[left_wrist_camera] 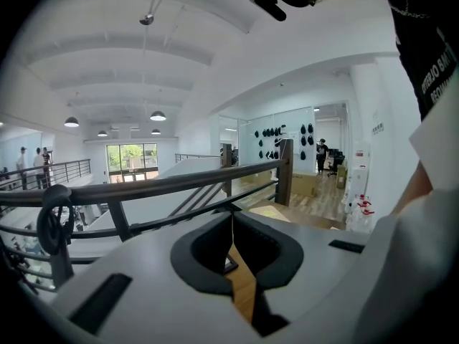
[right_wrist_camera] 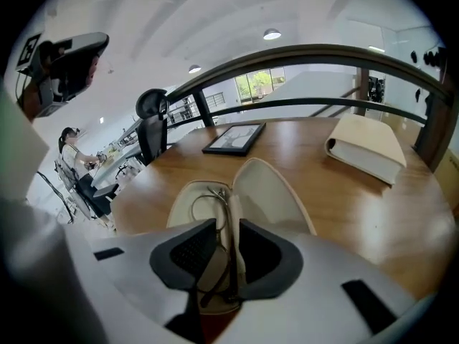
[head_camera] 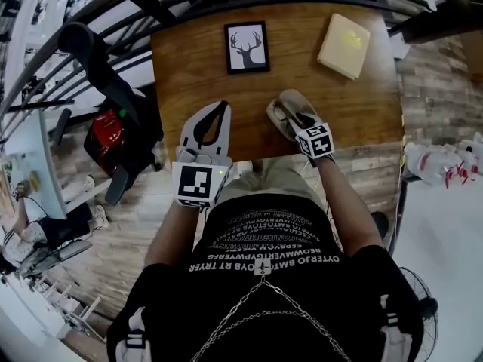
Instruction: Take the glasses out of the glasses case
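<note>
My right tongs (right_wrist_camera: 228, 229) are closing around the glasses (right_wrist_camera: 212, 191) in the open glasses case (right_wrist_camera: 271, 192) on the surface (right_wrist_camera: 351, 210), while my left tongs (left_wrist_camera: 232, 224) are pressed together, empty.

Left tongs (left_wrist_camera: 232, 218) closed, empty, wooden table (left_wrist_camera: 242, 287) beneath, dark railing (left_wrist_camera: 179, 183) beyond

One wooden table (head_camera: 189, 66) carries one framed picture (head_camera: 247, 47), one cream book (head_camera: 343, 45) and one open glasses case (head_camera: 290, 96) with one pair of glasses (right_wrist_camera: 214, 264) in it. Two grippers: a left gripper (head_camera: 219, 108) and a right gripper (head_camera: 298, 123), the right's jaws closing with the glasses between them, one marker cube (head_camera: 198, 185) on each. Off the table: one black chair (head_camera: 106, 74), one red object (head_camera: 109, 130), at least two spray bottles (head_camera: 429, 163), and three distant people (left_wrist_camera: 322, 153) in the left gripper view.
</note>
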### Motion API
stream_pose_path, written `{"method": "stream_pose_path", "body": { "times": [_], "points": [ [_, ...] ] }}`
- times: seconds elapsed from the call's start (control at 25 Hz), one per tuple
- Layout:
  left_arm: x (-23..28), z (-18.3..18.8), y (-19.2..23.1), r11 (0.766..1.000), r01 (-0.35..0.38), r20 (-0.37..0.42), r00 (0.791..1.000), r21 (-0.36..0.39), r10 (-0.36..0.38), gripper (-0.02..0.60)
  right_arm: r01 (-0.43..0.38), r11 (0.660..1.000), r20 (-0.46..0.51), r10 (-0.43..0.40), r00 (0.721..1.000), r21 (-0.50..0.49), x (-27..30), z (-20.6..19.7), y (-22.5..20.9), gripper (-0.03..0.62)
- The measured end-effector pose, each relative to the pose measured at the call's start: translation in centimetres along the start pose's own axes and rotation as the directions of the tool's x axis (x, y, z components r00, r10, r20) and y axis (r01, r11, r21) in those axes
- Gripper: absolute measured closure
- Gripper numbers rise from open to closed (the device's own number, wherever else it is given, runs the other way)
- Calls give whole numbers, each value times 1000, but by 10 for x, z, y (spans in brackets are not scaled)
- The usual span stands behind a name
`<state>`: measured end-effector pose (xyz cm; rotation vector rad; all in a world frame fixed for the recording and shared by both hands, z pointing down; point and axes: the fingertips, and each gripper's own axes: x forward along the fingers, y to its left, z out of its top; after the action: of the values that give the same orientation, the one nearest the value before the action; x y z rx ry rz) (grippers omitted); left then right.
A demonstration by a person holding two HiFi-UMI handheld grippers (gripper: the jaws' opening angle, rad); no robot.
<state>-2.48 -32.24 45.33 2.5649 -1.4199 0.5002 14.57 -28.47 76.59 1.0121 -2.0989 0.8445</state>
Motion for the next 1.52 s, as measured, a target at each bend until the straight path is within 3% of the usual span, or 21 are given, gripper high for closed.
{"method": "stream_pose_path", "body": {
  "times": [0.36,0.52,0.92,1.52],
  "points": [
    [-7,-9,3,1000,-17,-17,1000,-15,16,552,43,998,-84,-46,995,-36,16,-16,-6,556],
    [-14,-11,11,999,-31,-18,999,-14,30,552,27,999,-108,-29,994,-20,16,-14,-6,562],
    [-33,6,16,1000,-16,39,999,-7,16,552,69,995,10,-70,998,70,-25,4,-6,562],
    [-65,23,17,998,61,112,992,17,-63,552,148,973,129,-172,977,175,-75,14,10,562]
  ]
}}
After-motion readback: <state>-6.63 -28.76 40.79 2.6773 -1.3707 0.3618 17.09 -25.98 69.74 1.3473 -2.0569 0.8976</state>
